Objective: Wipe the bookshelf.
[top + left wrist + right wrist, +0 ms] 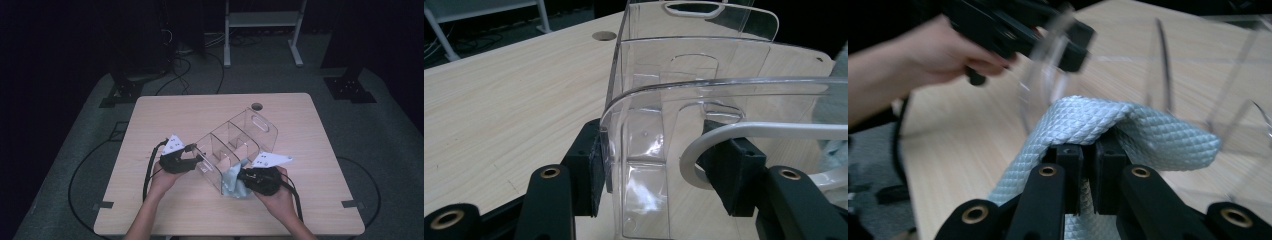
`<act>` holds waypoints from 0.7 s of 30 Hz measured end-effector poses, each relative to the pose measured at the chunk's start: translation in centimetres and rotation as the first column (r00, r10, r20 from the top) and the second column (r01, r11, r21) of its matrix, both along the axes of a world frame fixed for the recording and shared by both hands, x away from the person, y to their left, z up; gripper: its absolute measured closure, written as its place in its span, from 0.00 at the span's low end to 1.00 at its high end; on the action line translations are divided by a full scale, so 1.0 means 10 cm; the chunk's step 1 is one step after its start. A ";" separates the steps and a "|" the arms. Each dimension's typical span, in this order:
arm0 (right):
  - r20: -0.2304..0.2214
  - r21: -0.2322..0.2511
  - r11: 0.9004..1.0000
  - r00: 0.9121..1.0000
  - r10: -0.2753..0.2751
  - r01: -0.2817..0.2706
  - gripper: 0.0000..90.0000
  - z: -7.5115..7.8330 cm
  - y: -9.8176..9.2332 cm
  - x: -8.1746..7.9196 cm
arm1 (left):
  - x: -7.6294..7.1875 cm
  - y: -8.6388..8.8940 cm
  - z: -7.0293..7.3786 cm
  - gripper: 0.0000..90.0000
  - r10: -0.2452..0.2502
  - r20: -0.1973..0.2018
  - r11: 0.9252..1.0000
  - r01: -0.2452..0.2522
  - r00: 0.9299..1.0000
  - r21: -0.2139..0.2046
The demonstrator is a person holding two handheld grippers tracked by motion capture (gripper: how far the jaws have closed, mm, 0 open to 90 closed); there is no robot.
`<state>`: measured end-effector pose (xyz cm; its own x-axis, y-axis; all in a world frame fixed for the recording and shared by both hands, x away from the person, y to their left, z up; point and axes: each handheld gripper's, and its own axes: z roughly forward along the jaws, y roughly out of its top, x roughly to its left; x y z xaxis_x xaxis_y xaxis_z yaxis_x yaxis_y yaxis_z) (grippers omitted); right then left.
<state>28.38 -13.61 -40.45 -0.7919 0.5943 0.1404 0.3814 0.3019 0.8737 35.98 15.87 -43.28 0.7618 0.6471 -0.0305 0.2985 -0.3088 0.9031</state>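
Surface (165,115): pale wood, bearing the whole job; the organizer sits tilted on it near the front middle.
Organizer (235,145): clear plastic, several compartments and a handle cut-out at the far end, tipped up on one end between the two hands; best kept steady while the cloth works inside.
Cloth (1088,125): light blue, quilted weave, bunched at the organizer's near right corner; fold it over the jaws so plastic meets fabric, not hard pads.
Left gripper (664,170): jaws part-closed astride the organizer's near end wall; the left pad touches it, the right pad seems just off it, though clear plastic makes this hard to read. A firm, not crushing, hold suits thin walls.
Right gripper (1088,155): jaws nearly together, pinching the cloth; wipe each compartment in short strokes toward the open side.
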 end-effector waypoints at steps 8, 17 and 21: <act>0.010 0.025 0.997 0.997 0.070 -0.071 0.94 0.12 0.17 -0.07 | -0.01 -0.01 0.00 0.51 -0.002 0.008 1.000 0.002 1.000 0.008; -0.022 0.012 0.997 0.997 0.074 -0.074 0.94 -0.06 0.14 -0.15 | -0.01 -0.02 -0.01 0.51 0.015 0.006 1.000 -0.015 1.000 -0.001; 0.000 0.025 0.997 0.997 0.071 -0.071 0.94 0.01 0.16 -0.17 | -0.01 -0.02 -0.01 0.52 0.017 0.006 1.000 -0.017 1.000 0.001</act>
